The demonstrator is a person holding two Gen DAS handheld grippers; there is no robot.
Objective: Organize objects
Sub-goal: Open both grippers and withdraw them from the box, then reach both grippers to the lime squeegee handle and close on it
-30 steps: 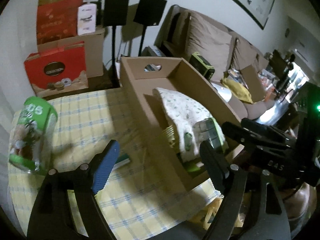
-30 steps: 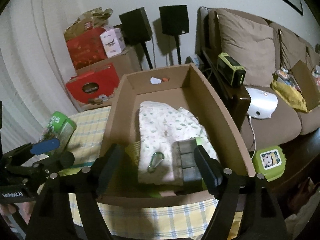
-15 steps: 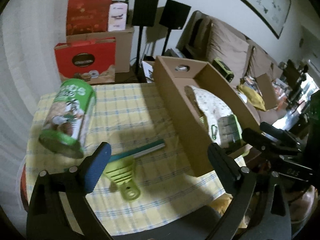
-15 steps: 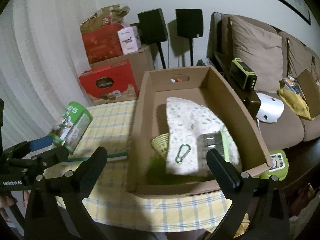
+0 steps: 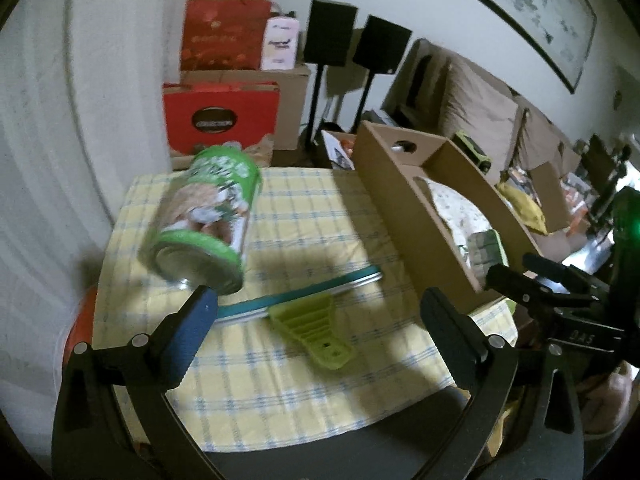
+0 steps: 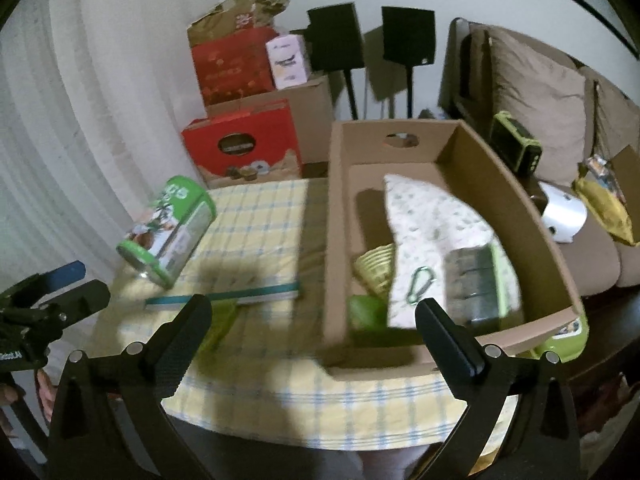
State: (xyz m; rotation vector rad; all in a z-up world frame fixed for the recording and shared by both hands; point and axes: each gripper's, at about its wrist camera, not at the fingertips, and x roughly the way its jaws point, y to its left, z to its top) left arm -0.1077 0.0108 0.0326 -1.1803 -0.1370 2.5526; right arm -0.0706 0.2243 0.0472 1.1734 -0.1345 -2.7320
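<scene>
A green-labelled can (image 5: 200,232) lies on its side on the yellow checked tablecloth (image 5: 312,224). Beside it lie a teal-edged book (image 5: 304,292) and a lime green plastic tool (image 5: 312,328). My left gripper (image 5: 318,304) hangs open above these two, holding nothing. The cardboard box (image 6: 336,240) on the right holds a floral cloth (image 6: 428,232), a carabiner (image 6: 420,284), a grey pack (image 6: 476,280) and a small woven basket (image 6: 378,268). My right gripper (image 6: 314,312) is open and empty over the box's near left corner.
Red cartons (image 6: 240,148) and brown boxes are stacked past the table's far edge, with two black speakers (image 6: 336,38) on stands. A sofa (image 6: 540,92) with cushions and clutter stands to the right. A white curtain (image 5: 60,160) hangs on the left.
Both grippers have drawn back from the box and their jaws have widened. The left view has swung left, bringing the can, the book and the green tool towards its centre.
</scene>
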